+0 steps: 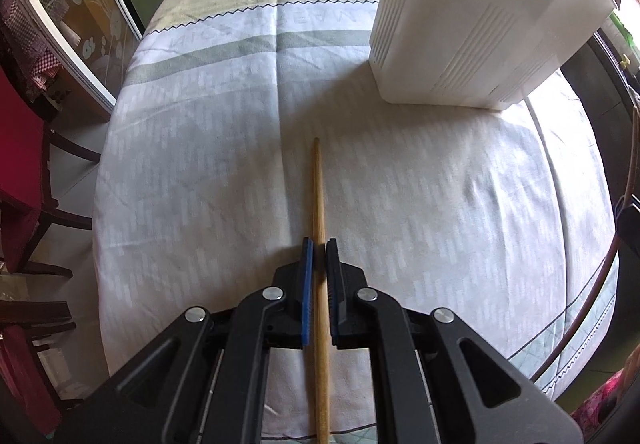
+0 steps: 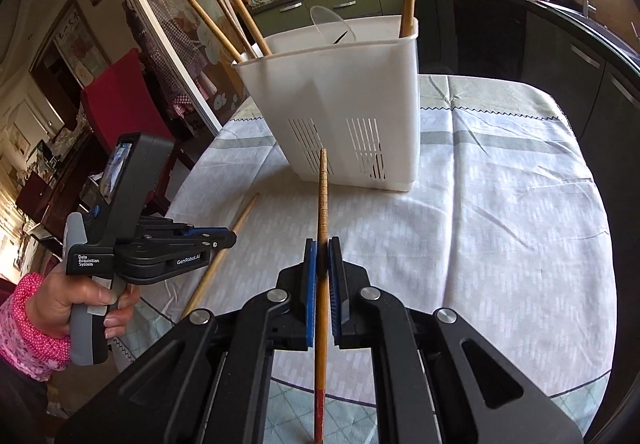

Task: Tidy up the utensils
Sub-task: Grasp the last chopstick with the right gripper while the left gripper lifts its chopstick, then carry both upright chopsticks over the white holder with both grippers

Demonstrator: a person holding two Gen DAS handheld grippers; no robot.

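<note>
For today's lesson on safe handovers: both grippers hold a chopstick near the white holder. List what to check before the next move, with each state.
1. Left gripper shut on chopstick: ok.
2. Right gripper shut on red-ended chopstick: ok.
3. Holder upright on tablecloth: ok.
4. Holder's open top within view for dropping in: ok.
5. Free room inside among standing chopsticks: cannot tell.

The left gripper (image 1: 319,248) is clamping its blue pads tight, pointing level. The right gripper (image 2: 322,248) is doing the same. The person's left hand (image 2: 80,308) is squeezing its handle.
</note>
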